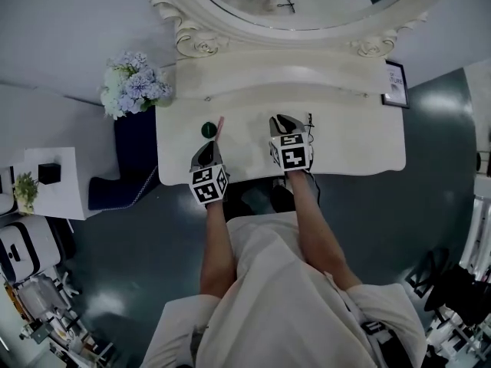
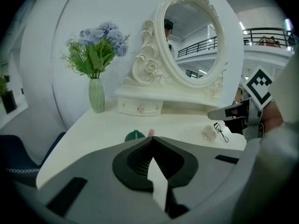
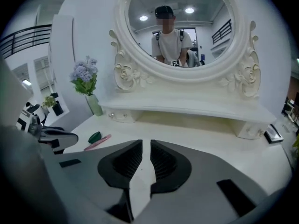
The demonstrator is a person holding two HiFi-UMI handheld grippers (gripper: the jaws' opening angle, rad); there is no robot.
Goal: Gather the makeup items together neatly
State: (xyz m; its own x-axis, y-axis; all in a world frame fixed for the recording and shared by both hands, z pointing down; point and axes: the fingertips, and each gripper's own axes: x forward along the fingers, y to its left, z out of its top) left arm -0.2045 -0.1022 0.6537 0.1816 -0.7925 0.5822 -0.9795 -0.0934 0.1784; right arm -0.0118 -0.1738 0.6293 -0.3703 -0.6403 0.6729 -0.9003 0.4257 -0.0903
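Note:
A green round compact (image 1: pixel 207 129) and a pink stick (image 1: pixel 219 126) lie side by side on the white dressing table (image 1: pixel 360 148). My left gripper (image 1: pixel 209 149) hovers just in front of them, shut and holding nothing. In the left gripper view the compact (image 2: pixel 134 135) and the stick (image 2: pixel 151 132) peek over its jaws. A black eyelash curler (image 2: pixel 222 132) and a small clear item (image 2: pixel 209 134) lie further right, beside my right gripper (image 2: pixel 229 112). The right gripper (image 3: pixel 145 143) stands narrowly open over bare tabletop with nothing between its jaws. From there the compact (image 3: pixel 95 136) lies far left.
An oval mirror (image 3: pixel 182 27) on a drawer shelf (image 1: pixel 284 79) fills the back of the table. A vase of blue flowers (image 1: pixel 132 83) stands at the back left corner, a small picture frame (image 1: pixel 396 83) at the back right. A dark blue seat (image 1: pixel 126 159) stands left of the table.

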